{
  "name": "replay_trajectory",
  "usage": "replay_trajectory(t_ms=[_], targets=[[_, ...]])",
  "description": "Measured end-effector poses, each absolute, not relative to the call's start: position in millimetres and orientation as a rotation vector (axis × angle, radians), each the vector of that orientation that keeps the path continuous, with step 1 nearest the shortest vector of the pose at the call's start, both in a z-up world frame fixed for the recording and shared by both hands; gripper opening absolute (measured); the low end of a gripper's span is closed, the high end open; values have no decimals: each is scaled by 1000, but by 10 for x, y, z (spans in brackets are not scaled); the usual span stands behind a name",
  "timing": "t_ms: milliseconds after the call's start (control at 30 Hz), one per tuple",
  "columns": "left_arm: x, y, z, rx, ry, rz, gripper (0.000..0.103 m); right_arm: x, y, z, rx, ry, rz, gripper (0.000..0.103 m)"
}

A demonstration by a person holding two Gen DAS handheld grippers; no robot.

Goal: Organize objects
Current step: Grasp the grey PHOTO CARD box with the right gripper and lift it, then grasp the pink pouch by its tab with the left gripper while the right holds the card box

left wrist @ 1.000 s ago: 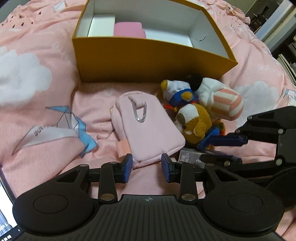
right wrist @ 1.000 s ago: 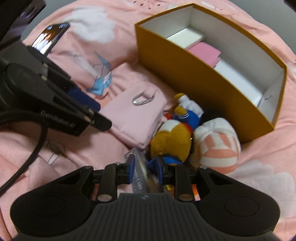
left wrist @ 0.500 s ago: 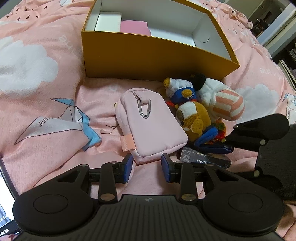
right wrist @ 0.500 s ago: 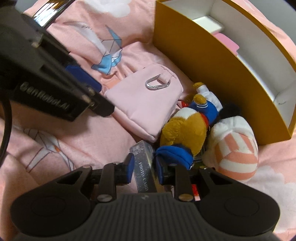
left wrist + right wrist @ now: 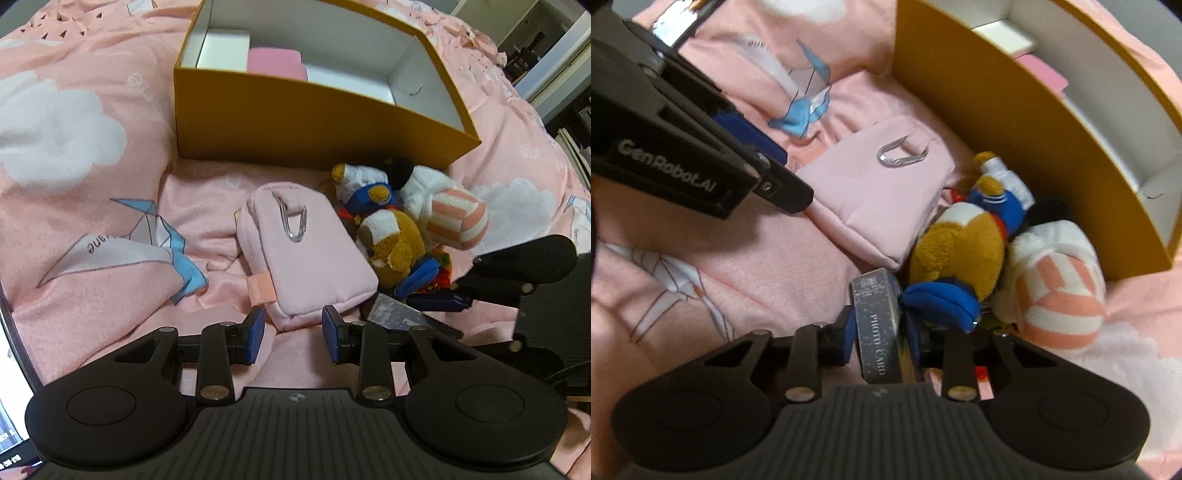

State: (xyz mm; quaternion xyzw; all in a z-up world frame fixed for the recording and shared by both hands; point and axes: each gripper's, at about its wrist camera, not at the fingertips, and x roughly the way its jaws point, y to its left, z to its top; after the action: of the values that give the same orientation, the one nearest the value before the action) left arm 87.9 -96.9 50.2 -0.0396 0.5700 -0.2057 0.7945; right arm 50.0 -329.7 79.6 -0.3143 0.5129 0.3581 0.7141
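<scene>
The right tongs (image 5: pixel 879 338) pinch the photo card box (image 5: pixel 877 325) by its long sides, low on the bed beside the plush toys (image 5: pixel 960 254), ready for lifting toward the yellow box (image 5: pixel 314 118). The left tongs (image 5: pixel 291 334) hang part-open and empty at the pink pouch (image 5: pixel 306 254), likely next.

Right gripper (image 5: pixel 880 336): sitting at lower centre of the frame, blue pads pressing on both sides of a dark box.
Photo card box (image 5: pixel 877 325): lettered "PHOTO CARD", lying lengthwise between the pads, far end touching the pouch.
Pink pouch (image 5: pixel 879 192): lying at centre, metal carabiner (image 5: pixel 901 155) resting on top.
Plush toys (image 5: pixel 964 251): crowding right of centre; brown-and-blue one is overlapping the box's right edge, striped one (image 5: pixel 1060 295) is leaning beside it.
Yellow box (image 5: pixel 1015 122): occupying upper right, open, white inside.
Left gripper (image 5: pixel 701 147): reaching in from upper left.
Bedding (image 5: pixel 768 280): pink, lying under everything.
</scene>
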Motion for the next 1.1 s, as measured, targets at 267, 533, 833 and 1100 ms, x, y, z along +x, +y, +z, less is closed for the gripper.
replay_trajectory(t_ms=[267,533,833,1100], targets=[[945,-801,623,-200,1162,-424,40,503,-3515,1207,-548,1092,793,24],[1106,-681,549,-302,1192,-376,53,545,-3666,1651,-384,1027,816,24],[1263,-718,309,-377,1259,-359,63,978,-3667,1602,-215,982,752,23],[1402,-761,123,-417,1313,-354,65,1153,-3802,1446,-75,1005,723,23]])
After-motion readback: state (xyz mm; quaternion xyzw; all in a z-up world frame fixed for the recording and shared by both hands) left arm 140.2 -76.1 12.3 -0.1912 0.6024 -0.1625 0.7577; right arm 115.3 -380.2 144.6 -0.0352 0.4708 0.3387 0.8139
